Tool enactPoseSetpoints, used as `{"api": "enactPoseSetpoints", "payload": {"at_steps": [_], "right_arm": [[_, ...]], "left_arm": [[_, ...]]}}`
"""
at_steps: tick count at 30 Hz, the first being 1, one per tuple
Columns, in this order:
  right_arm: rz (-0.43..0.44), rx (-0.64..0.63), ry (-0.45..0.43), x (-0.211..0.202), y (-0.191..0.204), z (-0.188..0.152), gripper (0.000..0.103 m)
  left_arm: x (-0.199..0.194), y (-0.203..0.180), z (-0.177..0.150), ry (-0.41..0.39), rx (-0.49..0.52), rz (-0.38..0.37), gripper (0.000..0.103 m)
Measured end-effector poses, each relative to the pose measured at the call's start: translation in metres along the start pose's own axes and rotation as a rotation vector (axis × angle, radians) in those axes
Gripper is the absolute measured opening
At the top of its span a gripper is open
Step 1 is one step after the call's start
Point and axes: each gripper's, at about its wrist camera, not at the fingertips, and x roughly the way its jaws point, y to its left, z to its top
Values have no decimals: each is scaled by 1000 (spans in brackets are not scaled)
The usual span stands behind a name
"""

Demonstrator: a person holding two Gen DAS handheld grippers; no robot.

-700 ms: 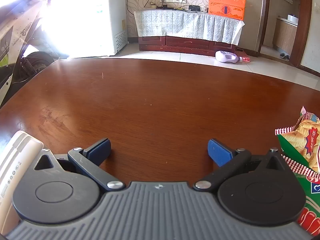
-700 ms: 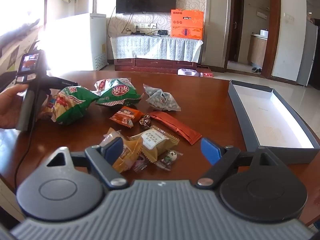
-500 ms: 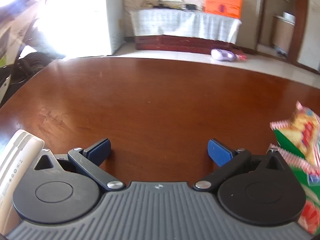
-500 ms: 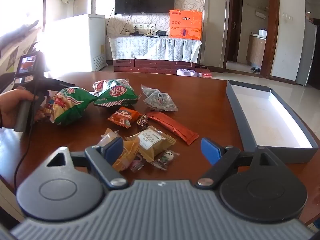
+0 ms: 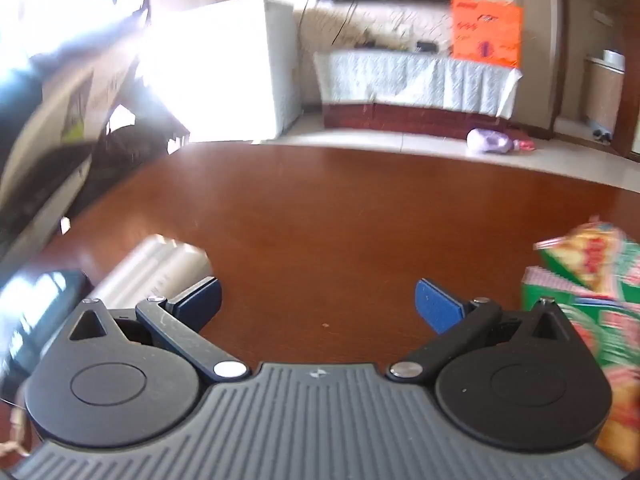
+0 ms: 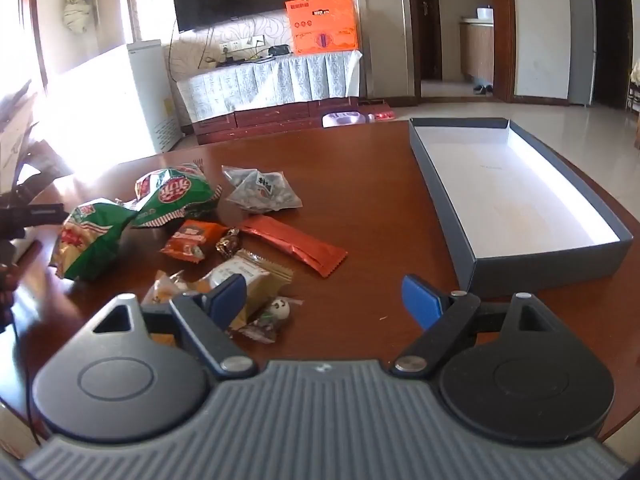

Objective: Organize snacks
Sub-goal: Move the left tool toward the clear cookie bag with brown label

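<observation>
Daylight is flooding in from ten o'clock, blowing out the window [image 5: 192, 92] area in both views. Motion blur is smearing the whole left wrist view, while the right stays sharp. Fisheye distortion is bending the table [image 6: 372, 184] edges.

1. table [image 6: 380, 184]: polished reddish wood, glossy.
2. green snack bags [image 6: 176, 194]: shiny crinkled plastic film.
3. red bar wrapper [image 6: 296, 242]: glossy foil-like film.
4. box [image 6: 548, 262]: matt dark card outside, smooth white inside.
5. gripper pads [image 6: 418, 300]: matt blue.
</observation>
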Motion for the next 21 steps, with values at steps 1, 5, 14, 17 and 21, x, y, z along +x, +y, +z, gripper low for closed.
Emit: {"api": "enactPoseSetpoints", "payload": {"at_steps": [1,5,14,17,21], "right_arm": [[3,-3,1,0,0,-1,86],[8,-38,-13,-5,2,-1,86],[-15,-67,-33,-14,-7,-2,86],[-3,-70,-41,-19,-9,-2,86],[14,-89,-60,-24,-8,-4,86]], "left_arm": [[-20,-8,1,-29,12,-11,103],[-90,-46,-2,-95,8,-131,103],[-184,-142,-46,-95,134,-281,103],[-199,-175,-63,-79,197,-308,103],[-210,-191,-74,-50,171,-324,103]]}}
